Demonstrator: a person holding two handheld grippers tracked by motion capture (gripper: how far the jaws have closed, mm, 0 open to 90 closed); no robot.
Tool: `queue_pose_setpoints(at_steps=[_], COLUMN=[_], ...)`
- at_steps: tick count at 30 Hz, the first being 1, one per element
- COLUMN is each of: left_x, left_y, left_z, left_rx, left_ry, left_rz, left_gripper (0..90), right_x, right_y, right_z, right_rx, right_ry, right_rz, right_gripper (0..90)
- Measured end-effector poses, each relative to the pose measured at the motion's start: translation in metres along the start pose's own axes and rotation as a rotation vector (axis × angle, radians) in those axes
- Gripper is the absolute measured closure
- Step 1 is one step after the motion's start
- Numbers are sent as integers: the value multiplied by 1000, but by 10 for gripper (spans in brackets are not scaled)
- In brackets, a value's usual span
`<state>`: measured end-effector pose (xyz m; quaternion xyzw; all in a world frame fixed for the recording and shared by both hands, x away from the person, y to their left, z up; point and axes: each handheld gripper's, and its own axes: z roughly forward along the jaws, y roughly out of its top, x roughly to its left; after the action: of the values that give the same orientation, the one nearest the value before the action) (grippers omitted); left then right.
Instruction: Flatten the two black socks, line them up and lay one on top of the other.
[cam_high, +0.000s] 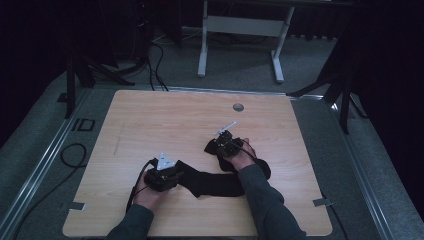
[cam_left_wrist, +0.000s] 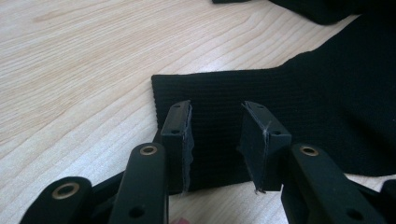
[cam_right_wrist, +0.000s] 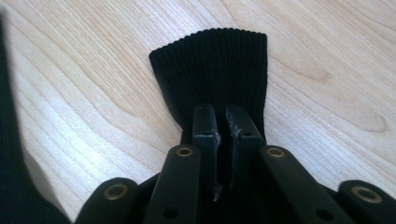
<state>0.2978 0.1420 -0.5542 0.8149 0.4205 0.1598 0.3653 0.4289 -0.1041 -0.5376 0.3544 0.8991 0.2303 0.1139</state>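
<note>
Both forearms enter low. Right gripper (cam_right_wrist: 222, 122) is clenched on the cuff of a black sock (cam_high: 220, 182) lying across the wooden worktop (cam_high: 150, 115); left gripper (cam_left_wrist: 217, 135) stands released, straddling the other end. Risk: thin pinch may slip, bunching fabric when pulled.

The left black two-jaw claw (cam_high: 176, 173) is resting with jaws parted at seven o'clock; the right black claw (cam_high: 218, 142) is pinching nearly closed at five o'clock.
</note>
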Motion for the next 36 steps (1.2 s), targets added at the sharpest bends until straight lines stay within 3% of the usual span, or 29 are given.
queue_pose_setpoints(at_steps=[4,12,18,24,32,36], left_x=[0,1,1,1,3,1], left_y=[0,0,0,0,-1,-2], left_z=[-1,-1,-2,-1,-1,0], left_rx=[-4,-5,-1,3,19,28], left_ry=[2,2,3,6,20,29], left_rz=[-3,-1,-3,-3,-2,1], left_gripper=[639,639,639,639,668,716], right_x=[-2,-3,-6,0,14,30], right_y=[1,0,4,8,16,17], right_z=[0,-13,-43,-64,-102,-122], right_rx=[-4,-38,-127,-176,-273,-319], right_ry=[4,16,38,40,39,73], right_rz=[17,2,-7,-36,-104,-141], right_gripper=[847,849,848,848,848,847])
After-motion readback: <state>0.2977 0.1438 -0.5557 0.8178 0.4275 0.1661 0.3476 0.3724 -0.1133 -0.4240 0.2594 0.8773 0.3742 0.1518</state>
